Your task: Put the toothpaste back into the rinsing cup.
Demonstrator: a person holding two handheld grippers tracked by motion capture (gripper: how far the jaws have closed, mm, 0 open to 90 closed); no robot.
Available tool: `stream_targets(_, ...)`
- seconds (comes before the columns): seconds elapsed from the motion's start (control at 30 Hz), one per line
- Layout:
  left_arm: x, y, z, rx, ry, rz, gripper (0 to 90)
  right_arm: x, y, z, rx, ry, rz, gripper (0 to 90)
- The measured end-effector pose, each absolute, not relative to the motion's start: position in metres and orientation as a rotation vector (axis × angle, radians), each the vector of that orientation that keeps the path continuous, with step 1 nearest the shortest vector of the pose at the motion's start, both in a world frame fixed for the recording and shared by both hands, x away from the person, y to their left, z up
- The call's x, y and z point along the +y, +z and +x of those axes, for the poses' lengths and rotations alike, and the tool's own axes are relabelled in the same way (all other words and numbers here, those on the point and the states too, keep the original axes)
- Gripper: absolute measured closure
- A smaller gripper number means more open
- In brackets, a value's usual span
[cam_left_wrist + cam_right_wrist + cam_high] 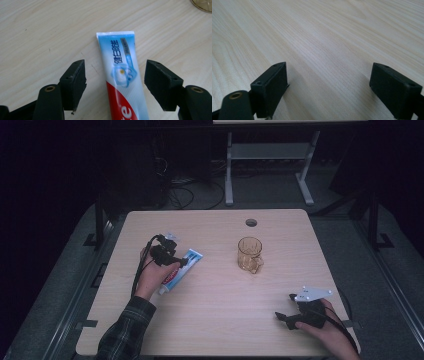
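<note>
A white, blue and red toothpaste tube (192, 256) lies flat on the wooden table (225, 320), left of centre. My left gripper (179, 263) hovers over it, held by a hand in a plaid sleeve. In the left gripper view the tube (120, 60) runs up between the two jaws of this gripper (115, 77), which stand open with a gap on each side of it. My right gripper (284, 306) rests near the front right corner, and its jaws (328, 85) are open over bare wood with nothing between them.
An amber glass mug (248, 254) stands upright right of centre, handle toward the front; its rim (203, 5) shows at the top right of the left gripper view. A round cable hole (251, 222) sits near the far edge. Dark floor and a desk frame lie beyond.
</note>
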State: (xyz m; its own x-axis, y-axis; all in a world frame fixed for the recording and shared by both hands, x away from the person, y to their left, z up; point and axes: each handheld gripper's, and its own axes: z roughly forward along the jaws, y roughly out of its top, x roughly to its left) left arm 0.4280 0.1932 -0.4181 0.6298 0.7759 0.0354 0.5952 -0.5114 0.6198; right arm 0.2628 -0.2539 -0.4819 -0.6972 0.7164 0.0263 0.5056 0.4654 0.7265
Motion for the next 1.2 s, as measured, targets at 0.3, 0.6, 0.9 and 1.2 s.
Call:
stream_targets(0.3,0.187,-0.438,0.440,1.094,0.373,2.294,31.2,-0.254,-0.482,0.263,2.435,1.064,1.042,13.7)
stream_targets(0.6,0.176,-0.453,0.443,1.104,0.351,2.330,29.7,-0.254,-0.482,0.263,2.435,1.064,1.042,13.8)
stream_targets(0.9,0.171,-0.456,0.443,1.094,0.360,2.349,32.7,-0.254,-0.482,0.263,2.436,1.064,1.042,13.8)
stream_targets(1.2,0.170,-0.454,0.442,1.072,0.335,2.346,48.2,-0.254,-0.482,0.263,2.436,1.064,1.040,13.8)
